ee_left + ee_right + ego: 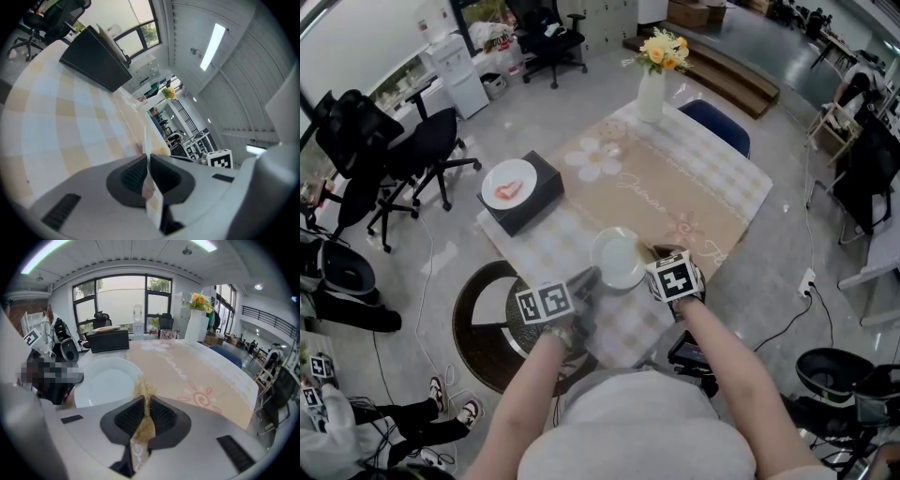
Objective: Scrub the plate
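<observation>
2 grippers, both clamped: the left gripper [148, 164] pinches the rim of the white plate [619, 258], which lies near the table's [712, 187] near edge. The right gripper [146, 405] grips a straw-coloured fibre scrubber [145, 389] just beside the plate. Risk: with only a thin edge held, scrubbing pressure could lever the plate free or slide it off the table.

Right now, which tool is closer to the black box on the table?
Left. The left tool grips the rim of the white plate on the side facing the black box. The right tool, holding a scrubber, sits across the plate, farther away.
</observation>
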A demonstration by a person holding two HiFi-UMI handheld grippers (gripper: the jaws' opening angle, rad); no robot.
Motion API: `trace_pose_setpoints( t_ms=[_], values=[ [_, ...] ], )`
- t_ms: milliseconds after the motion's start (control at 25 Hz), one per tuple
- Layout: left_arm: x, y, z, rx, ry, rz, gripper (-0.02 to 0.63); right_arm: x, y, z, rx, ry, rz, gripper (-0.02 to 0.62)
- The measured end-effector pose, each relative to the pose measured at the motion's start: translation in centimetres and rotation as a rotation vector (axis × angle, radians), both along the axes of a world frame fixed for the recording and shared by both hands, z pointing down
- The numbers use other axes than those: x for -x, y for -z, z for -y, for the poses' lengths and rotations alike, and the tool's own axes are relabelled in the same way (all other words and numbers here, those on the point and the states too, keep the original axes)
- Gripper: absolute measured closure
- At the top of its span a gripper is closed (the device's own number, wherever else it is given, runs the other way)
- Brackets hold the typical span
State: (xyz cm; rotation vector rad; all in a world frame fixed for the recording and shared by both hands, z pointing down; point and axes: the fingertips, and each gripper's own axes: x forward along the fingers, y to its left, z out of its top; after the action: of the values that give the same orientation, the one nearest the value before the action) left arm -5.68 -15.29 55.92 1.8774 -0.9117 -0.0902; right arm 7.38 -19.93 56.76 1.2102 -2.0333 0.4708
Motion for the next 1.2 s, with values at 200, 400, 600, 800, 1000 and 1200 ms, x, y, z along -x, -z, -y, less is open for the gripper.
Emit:
trace_pose_setpoints(
  t_ms=[200, 400, 600, 800, 1000, 1200],
  values=[
    [0.0, -0.3, 0.1, 0.025, -0.014, 0.008, 0.589, -1.0, 1.5, 1.1, -0.068, -0.077, 0.069, 0.554],
    [-0.3, 0.2, -0.3, -0.062, -0.053, 0.067, 0.589, -3.3, 3.8, 2.3, -0.12, -0.191, 0.174, 0.554],
    [-1.3, 2.0, -0.4, -0.226, -0.156, 0.209, 0.589, -4.3, 5.4, 2.7, -0.132, -0.259, 0.264, 0.554],
    [-2.6, 4.1, -0.2, -0.406, -0.248, 0.371, 0.589, -4.4, 6.7, 2.8, -0.159, -0.274, 0.305, 0.554],
    [-2.9, 5.7, 0.2, -0.624, -0.323, 0.602, 0.59, -4.0, 7.4, 2.7, -0.197, -0.227, 0.31, 0.554],
    [-3.0, 6.5, -0.1, -0.882, -0.439, 0.953, 0.589, -4.2, 8.2, 2.0, -0.219, -0.203, 0.337, 0.554]
  ],
)
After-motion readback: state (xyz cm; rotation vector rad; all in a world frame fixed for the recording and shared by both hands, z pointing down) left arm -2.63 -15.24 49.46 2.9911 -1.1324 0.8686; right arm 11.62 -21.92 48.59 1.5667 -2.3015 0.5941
